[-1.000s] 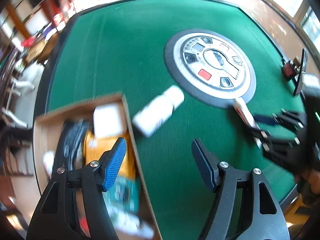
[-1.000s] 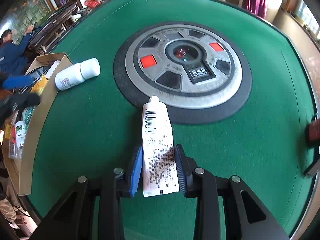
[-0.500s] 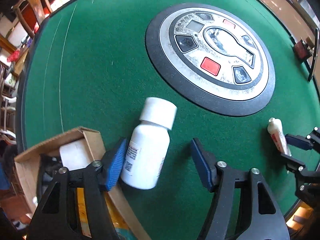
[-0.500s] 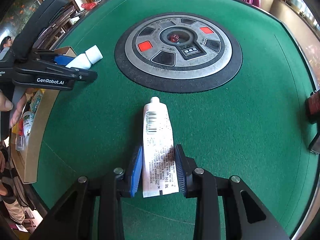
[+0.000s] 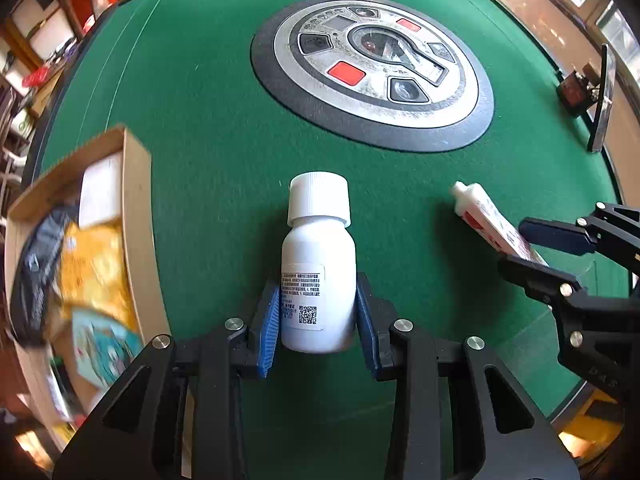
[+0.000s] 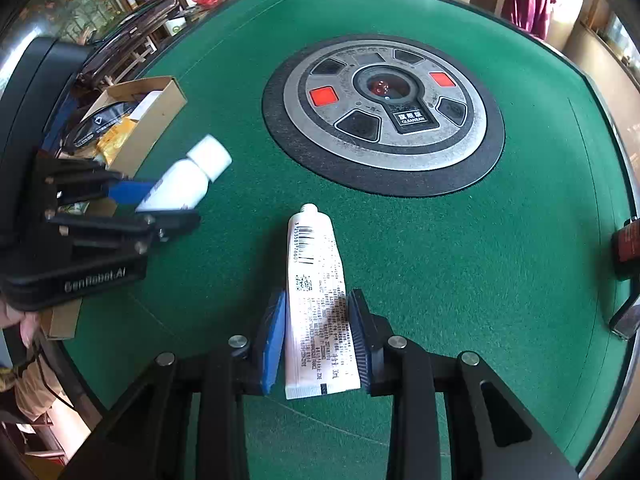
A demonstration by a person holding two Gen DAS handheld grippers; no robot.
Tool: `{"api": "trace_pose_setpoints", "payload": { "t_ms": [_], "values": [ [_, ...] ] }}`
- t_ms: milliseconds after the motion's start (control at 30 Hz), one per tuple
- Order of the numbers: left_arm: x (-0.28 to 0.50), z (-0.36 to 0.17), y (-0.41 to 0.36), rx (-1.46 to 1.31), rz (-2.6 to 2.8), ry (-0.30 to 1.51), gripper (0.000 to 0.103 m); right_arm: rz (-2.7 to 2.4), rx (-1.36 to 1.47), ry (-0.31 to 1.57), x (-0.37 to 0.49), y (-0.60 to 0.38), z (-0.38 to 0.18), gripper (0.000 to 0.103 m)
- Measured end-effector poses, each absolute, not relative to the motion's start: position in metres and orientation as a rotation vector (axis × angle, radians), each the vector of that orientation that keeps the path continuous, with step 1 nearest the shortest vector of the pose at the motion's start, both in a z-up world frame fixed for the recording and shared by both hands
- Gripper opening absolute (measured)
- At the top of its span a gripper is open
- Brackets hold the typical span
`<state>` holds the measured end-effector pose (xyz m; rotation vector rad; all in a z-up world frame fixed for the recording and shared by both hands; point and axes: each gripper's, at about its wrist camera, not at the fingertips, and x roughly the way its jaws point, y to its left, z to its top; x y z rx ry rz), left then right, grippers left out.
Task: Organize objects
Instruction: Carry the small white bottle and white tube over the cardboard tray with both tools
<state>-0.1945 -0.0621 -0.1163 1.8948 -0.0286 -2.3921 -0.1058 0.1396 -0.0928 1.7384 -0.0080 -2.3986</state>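
Left gripper (image 5: 317,316) closing on the white bottle (image 5: 318,276), lower body between the pads, cap beyond the tips; squeeze evenly to stop rolling. Right gripper (image 6: 316,340) pinching the tube (image 6: 318,308) near its crimped end; lift level toward the cardboard box (image 5: 136,216)

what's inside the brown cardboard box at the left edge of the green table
The brown cardboard box holds a white box, a black pouch, a yellow packet and a teal-printed pack. Anything beneath them is covered.
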Motion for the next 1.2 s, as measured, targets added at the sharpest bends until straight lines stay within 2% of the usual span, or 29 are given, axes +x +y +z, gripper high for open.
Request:
{"api": "trace_pose_setpoints", "payload": {
  "t_ms": [133,167,200,233,567,600,633,667,733,900,1000,1033,1067,1133,1200],
  "values": [
    [-0.174,-0.113,-0.069,1.862,-2.371,0.142,0.034,-2.38,1.708,-0.011,-0.101,0.141,-0.087,0.03],
    [-0.17,-0.112,-0.07,1.858,-2.366,0.184,0.034,-2.376,1.696,-0.014,-0.099,0.141,-0.084,0.024],
    [-0.165,-0.113,-0.069,1.854,-2.357,0.222,0.034,-2.367,1.684,-0.022,-0.097,0.142,-0.082,0.012],
    [-0.163,-0.113,-0.071,1.849,-2.351,0.245,0.034,-2.348,1.679,-0.039,-0.096,0.144,-0.081,0.009],
    [-0.124,-0.107,-0.046,1.79,-2.325,0.394,0.034,-2.263,1.669,-0.101,-0.097,0.149,-0.091,0.011],
    [-0.121,-0.105,-0.045,1.78,-2.325,0.409,0.034,-2.26,1.669,-0.102,-0.098,0.148,-0.091,0.012],
    [-0.121,-0.103,-0.044,1.771,-2.325,0.417,0.034,-2.261,1.671,-0.098,-0.099,0.147,-0.092,0.02],
    [-0.119,-0.101,-0.043,1.762,-2.325,0.42,0.034,-2.267,1.674,-0.087,-0.102,0.146,-0.092,0.038],
    [-0.115,-0.096,-0.041,1.743,-2.326,0.424,0.034,-2.277,1.676,-0.076,-0.105,0.143,-0.093,0.055],
    [-0.099,-0.082,-0.035,1.701,-2.336,0.439,0.034,-2.305,1.707,-0.041,-0.115,0.135,-0.102,0.055],
    [-0.089,-0.077,-0.032,1.68,-2.331,0.432,0.034,-2.34,1.71,-0.003,-0.118,0.132,-0.106,0.054],
    [-0.086,-0.076,-0.032,1.672,-2.33,0.434,0.034,-2.354,1.709,0.044,-0.119,0.128,-0.106,0.051],
    [-0.082,-0.074,-0.033,1.664,-2.328,0.439,0.034,-2.365,1.708,0.088,-0.119,0.125,-0.106,0.039],
    [-0.075,-0.071,-0.035,1.642,-2.322,0.45,0.034,-2.389,1.693,0.192,-0.119,0.117,-0.107,0.031],
    [-0.068,-0.068,-0.04,1.622,-2.318,0.464,0.034,-2.38,1.685,0.226,-0.12,0.113,-0.106,0.03]
  ]
}}
